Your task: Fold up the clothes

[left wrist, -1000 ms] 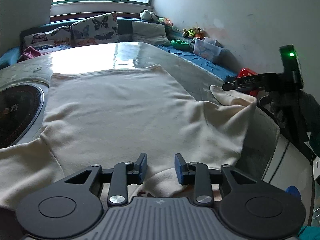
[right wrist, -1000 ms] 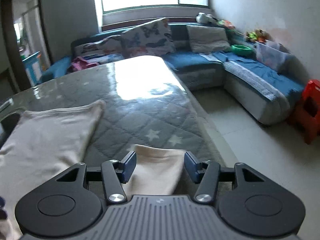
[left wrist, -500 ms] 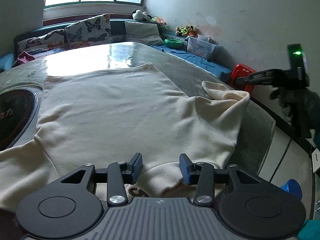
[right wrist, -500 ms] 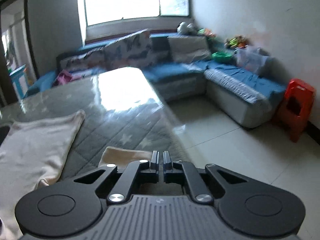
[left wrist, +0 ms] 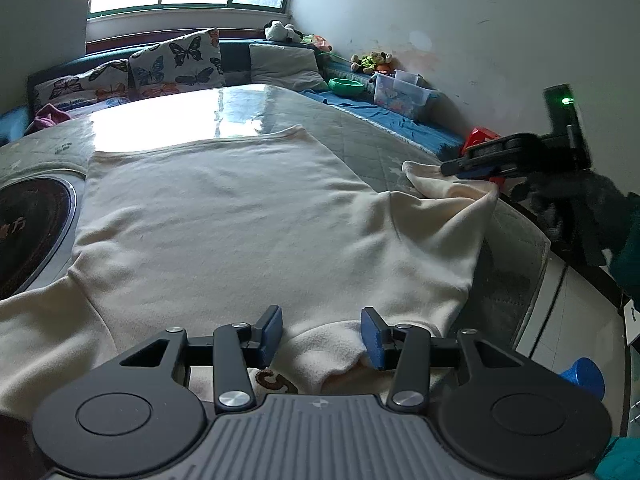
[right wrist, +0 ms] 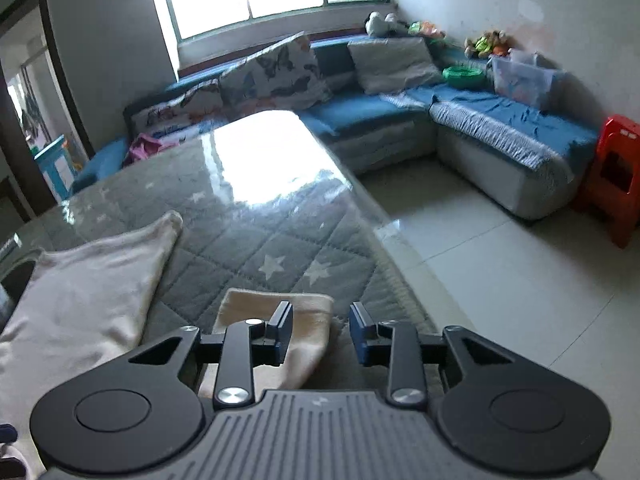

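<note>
A cream sweater (left wrist: 240, 220) lies flat on the grey quilted table (right wrist: 256, 240), hem toward the window. My left gripper (left wrist: 321, 330) hovers at the collar with its blue pads apart; collar fabric lies between them, unpressed. The right sleeve (left wrist: 448, 204) is bunched up near the table's right edge. My right gripper (left wrist: 450, 169) sits at the sleeve's end, held by a dark-gloved hand (left wrist: 572, 200). In the right wrist view the right gripper (right wrist: 320, 332) has its jaws opening. The cuff (right wrist: 276, 308) lies under its left finger, not pinched.
A round dark inset (left wrist: 28, 232) sits in the table at the left. The table's edge drops to a tiled floor (right wrist: 500, 280) on the right. A blue corner sofa (right wrist: 480, 128) with cushions runs behind, and a red stool (right wrist: 616, 176) stands by the wall.
The right gripper was open over the cuff, shut half a second ago, and now stands open again. The left gripper's pads have spread a little wider over the collar.
</note>
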`<state>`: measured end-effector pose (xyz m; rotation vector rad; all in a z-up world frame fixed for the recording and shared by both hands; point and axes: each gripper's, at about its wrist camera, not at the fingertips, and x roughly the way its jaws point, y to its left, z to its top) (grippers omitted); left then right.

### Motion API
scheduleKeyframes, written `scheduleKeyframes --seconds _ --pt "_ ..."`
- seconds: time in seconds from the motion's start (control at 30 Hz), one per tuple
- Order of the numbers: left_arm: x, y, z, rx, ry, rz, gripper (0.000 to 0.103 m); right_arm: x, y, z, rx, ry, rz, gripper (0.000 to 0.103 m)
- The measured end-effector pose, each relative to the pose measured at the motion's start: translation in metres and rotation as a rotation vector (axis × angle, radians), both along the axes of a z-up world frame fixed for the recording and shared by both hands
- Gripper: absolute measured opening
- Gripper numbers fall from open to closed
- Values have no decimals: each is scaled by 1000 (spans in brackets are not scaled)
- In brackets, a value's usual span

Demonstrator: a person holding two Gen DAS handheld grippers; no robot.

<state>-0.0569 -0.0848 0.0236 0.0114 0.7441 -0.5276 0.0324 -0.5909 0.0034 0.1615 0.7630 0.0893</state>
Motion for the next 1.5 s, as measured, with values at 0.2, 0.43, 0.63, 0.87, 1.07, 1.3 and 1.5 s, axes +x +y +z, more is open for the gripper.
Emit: scheduleKeyframes --seconds 0.2,0.43,0.63,0.87,1.07,1.3,1.5 --pt "0 0 0 1 -2 -6 47 -18 6 4 -77 -66 1 4" --pt "0 2 -1 2 -9 -20 49 -82 -14 36 -236 -157 -160 6" --pt "-1 3 -1 5 -9 -33 50 -101 -31 15 -237 -55 -233 21" --pt "-2 4 0 -3 1 -30 50 -78 7 17 -138 -81 -7 32" --pt "-2 9 1 -9 14 -31 50 -47 23 -5 -167 -32 40 40" --pt "22 29 16 -19 -1 35 50 -28 33 11 -187 -37 74 43" --pt "72 56 24 19 -8 195 49 0 73 24 -110 -16 241 42"
